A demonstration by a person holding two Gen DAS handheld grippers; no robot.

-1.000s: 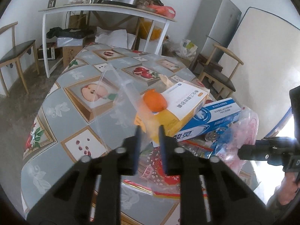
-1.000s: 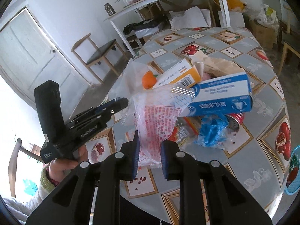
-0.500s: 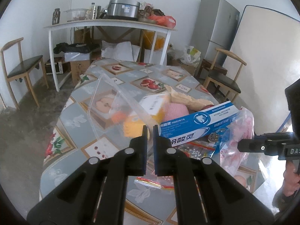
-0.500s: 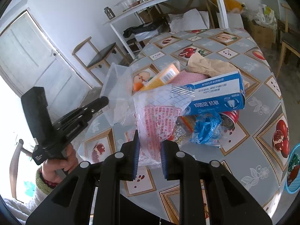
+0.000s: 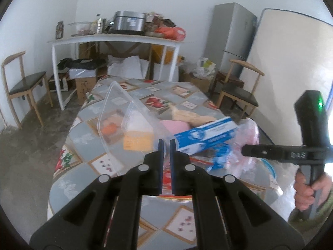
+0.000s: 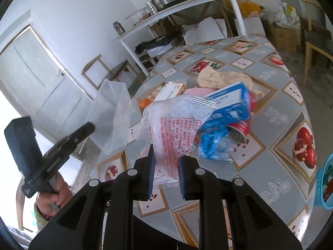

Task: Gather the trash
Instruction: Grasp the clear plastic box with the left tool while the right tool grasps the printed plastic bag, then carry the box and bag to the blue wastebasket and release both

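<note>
My left gripper [image 5: 165, 142] is shut on the edge of a clear plastic bag [image 5: 124, 123] and holds it up over the table. Through the bag I see an orange peel [image 5: 110, 128] and an orange-and-white box [image 5: 137, 142]. My right gripper [image 6: 167, 152] is shut on a red-printed plastic bag [image 6: 172, 125], which is raised in front of the trash pile. The pile holds a blue toothpaste box [image 6: 231, 104], a red can [image 6: 241, 129], a blue wrapper [image 6: 212, 143], a pink item [image 5: 174, 125] and crumpled brown paper [image 6: 220, 77].
The round table [image 6: 276, 162] has a fruit-patterned cloth. A blue basket [image 6: 324, 183] sits at its right edge. Wooden chairs [image 5: 239, 91], a white side table [image 5: 116, 39] with kitchenware and a fridge [image 5: 231, 37] stand behind.
My left gripper closed on the clear bag, then rose and drew back, lifting the bag. The orange peel and box now show through it. My right gripper shifted a little with its printed bag.
</note>
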